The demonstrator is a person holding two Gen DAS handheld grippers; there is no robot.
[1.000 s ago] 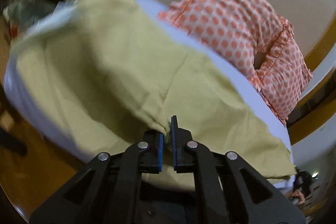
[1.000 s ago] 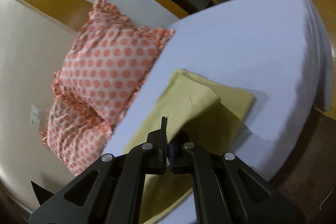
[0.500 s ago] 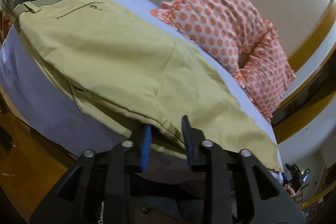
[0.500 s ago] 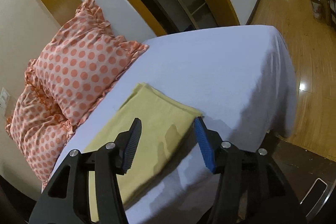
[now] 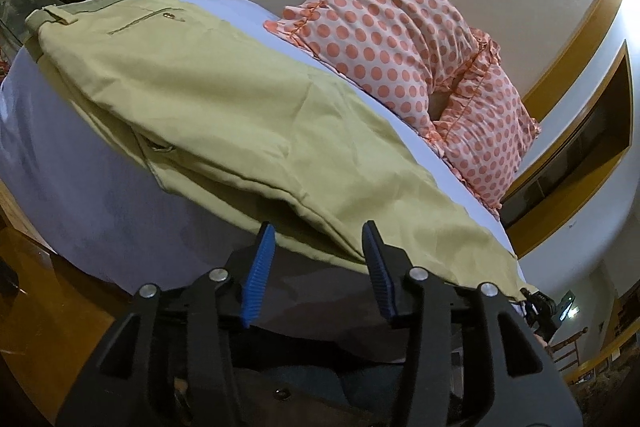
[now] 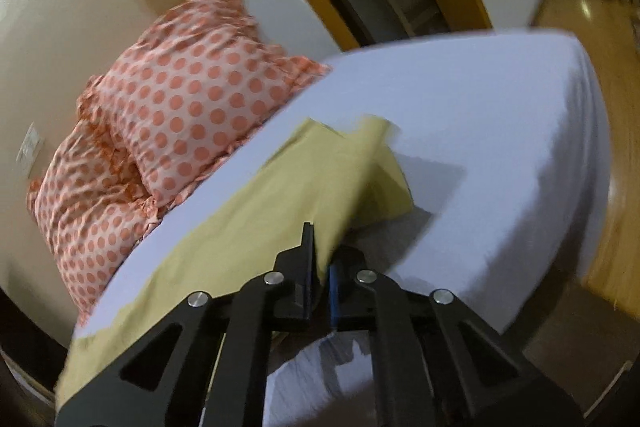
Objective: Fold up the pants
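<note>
khaki pants [image 5: 224, 107] lie on a white bed [image 6: 480, 115] beside dotted pillows [image 5: 400, 39], left gripper [image 5: 318, 259] released, right gripper [image 6: 320, 267] clenched on the pants' hem

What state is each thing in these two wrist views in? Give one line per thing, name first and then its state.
pants: laid lengthwise on the bed, legs stacked, hem end lifted.
left gripper: open, empty, at the near edge of the pants.
right gripper: shut on the fabric near the hem end.
pillows: two, propped against the wall.
bed: covered with a white sheet.
</note>
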